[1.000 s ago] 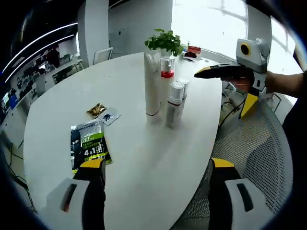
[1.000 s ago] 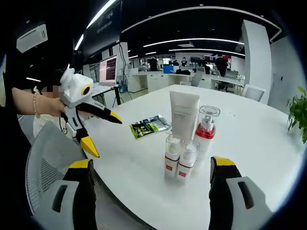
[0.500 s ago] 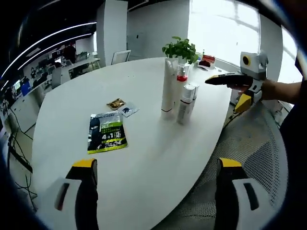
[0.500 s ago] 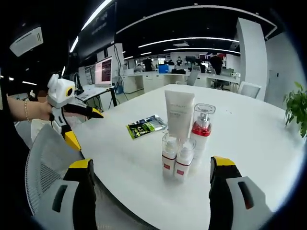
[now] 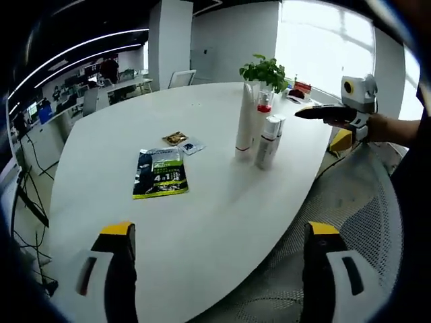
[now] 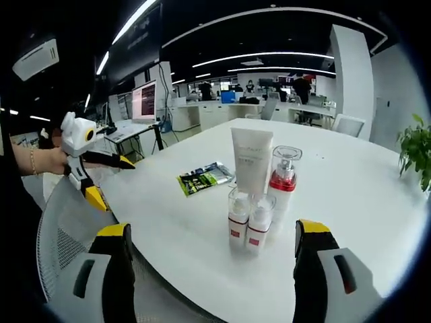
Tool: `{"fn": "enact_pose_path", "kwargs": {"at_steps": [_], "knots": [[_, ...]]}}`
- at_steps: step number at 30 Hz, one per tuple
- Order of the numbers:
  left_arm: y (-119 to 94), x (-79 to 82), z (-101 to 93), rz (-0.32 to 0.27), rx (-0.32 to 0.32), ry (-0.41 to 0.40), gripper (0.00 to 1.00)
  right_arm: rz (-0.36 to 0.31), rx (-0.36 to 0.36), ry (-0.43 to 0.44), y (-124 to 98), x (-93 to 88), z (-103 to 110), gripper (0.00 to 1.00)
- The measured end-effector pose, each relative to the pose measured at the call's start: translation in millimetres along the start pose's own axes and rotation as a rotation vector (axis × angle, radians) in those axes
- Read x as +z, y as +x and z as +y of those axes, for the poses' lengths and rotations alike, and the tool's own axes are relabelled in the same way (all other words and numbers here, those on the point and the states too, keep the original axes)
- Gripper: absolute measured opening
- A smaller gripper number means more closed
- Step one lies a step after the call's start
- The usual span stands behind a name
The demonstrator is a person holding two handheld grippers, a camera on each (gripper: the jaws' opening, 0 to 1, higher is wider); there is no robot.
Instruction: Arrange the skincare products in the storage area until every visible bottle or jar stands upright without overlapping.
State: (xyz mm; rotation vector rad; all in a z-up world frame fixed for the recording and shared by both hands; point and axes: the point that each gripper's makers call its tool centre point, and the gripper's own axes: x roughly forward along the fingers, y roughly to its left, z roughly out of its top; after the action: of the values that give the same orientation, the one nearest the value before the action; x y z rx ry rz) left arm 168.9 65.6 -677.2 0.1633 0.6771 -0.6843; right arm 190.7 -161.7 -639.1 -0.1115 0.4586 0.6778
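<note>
Four skincare products stand upright in a tight cluster on the white oval table [image 5: 202, 222]: a tall white tube [image 6: 251, 161] [image 5: 245, 124], a clear pump bottle with a red band [image 6: 284, 178] [image 5: 264, 101] and two small bottles with red labels [image 6: 238, 219] [image 6: 258, 223] [image 5: 268, 141]. My left gripper [image 5: 218, 230] is open and empty, held back off the table's near edge. My right gripper [image 6: 212, 230] is also open, a short way before the small bottles. Each shows in the other's view, hand-held with its jaws apart: right gripper [image 5: 318, 131], left gripper [image 6: 113, 183].
A green-and-black sachet [image 5: 160, 180] [image 6: 205, 178] lies flat left of the cluster, with two small packets [image 5: 176, 138] [image 5: 192, 146] beyond it. A potted plant [image 5: 266, 69] [image 6: 417, 151] stands behind the bottles. A grey mesh chair [image 5: 357, 202] [image 6: 67, 229] sits at the table's edge.
The left gripper has drawn back from the table, so the bottles look smaller and farther in its view. In the right gripper view it has receded leftward. The bottles have not moved.
</note>
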Motion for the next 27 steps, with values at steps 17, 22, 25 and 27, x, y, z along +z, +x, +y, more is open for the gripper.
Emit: {"fn": "enact_pose_path", "kwargs": {"at_steps": [17,22,25,27], "knots": [[7.8,0.0,12.8,0.030,0.028,-0.002,0.98,0.022,0.001,-0.006,2.3,-4.4,1.8,1.00],[15.3,3.0,19.7,0.042,0.042,-0.005,0.98,0.032,0.000,-0.009,2.4,-5.6,2.0,1.00],[20.4,5.3,23.0,0.053,0.046,-0.004,0.97,0.034,-0.001,-0.004,2.7,-6.1,1.4,1.00],[24.6,7.0,25.8,0.058,0.048,-0.005,0.97,0.038,-0.005,-0.005,2.8,-7.0,0.6,1.00]]}}
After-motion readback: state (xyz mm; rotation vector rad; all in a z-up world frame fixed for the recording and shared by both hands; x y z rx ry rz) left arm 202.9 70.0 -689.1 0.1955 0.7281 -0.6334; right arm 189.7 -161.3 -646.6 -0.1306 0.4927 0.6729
